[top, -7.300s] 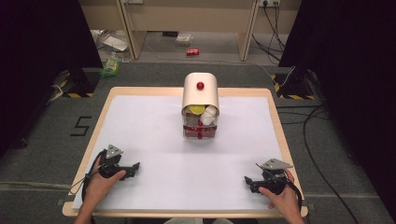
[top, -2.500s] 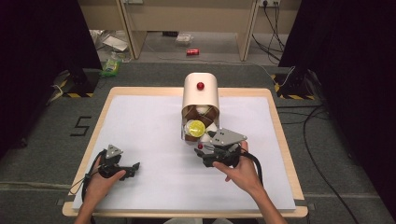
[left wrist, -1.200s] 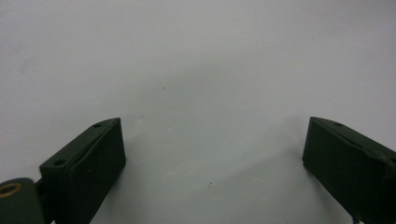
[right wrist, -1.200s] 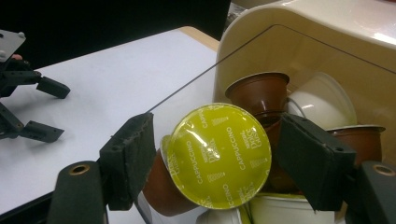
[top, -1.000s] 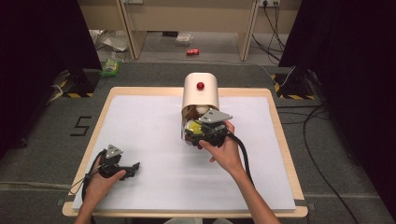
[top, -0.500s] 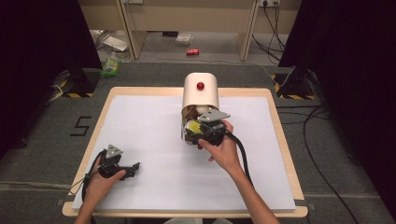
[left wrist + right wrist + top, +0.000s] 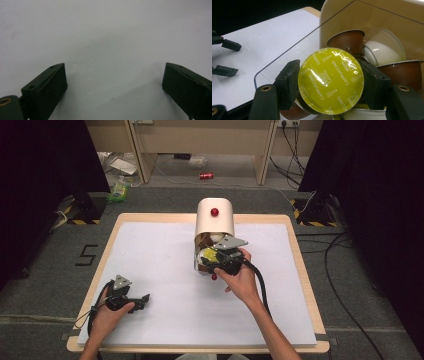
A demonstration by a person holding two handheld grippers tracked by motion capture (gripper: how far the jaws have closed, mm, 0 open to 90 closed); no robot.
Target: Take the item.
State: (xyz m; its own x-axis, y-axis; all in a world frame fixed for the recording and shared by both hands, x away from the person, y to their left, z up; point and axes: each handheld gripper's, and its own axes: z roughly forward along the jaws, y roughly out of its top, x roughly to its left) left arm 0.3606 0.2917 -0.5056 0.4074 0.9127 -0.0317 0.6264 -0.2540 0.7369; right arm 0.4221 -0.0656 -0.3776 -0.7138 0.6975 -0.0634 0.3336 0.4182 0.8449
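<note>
A wooden-edged table (image 7: 300, 270) covered with a white sheet stands on grey carpet, with dark curtains at both sides and cables on the floor beyond.

In the right gripper view the two black jaws have just been closing and now press on either side of a coffee capsule (image 7: 331, 80) with a yellow-green foil lid printed "CAPPUCCINO"; the capsule sits between the pads, its lid facing the camera. Behind it, inside a cream dispenser (image 7: 372, 17) with a clear front panel, lie a brown capsule (image 7: 347, 40), a white capsule (image 7: 384, 51) and another brown one (image 7: 404, 72) at the right edge. From the high view the right gripper (image 7: 212, 260) is at the open near end of the dispenser (image 7: 215, 222), which stands just beyond the middle of the table and carries a red knob (image 7: 214, 212) on top. A small red ball (image 7: 214, 277) lies on the sheet just near of the opening, beside the right hand (image 7: 240, 280).

The left gripper (image 7: 145, 298) rests at the near left of the table, well apart from the dispenser, held by the left hand (image 7: 107, 312). In the left gripper view its jaws stand wide apart over the bare white sheet (image 7: 105, 50), with nothing between them.
</note>
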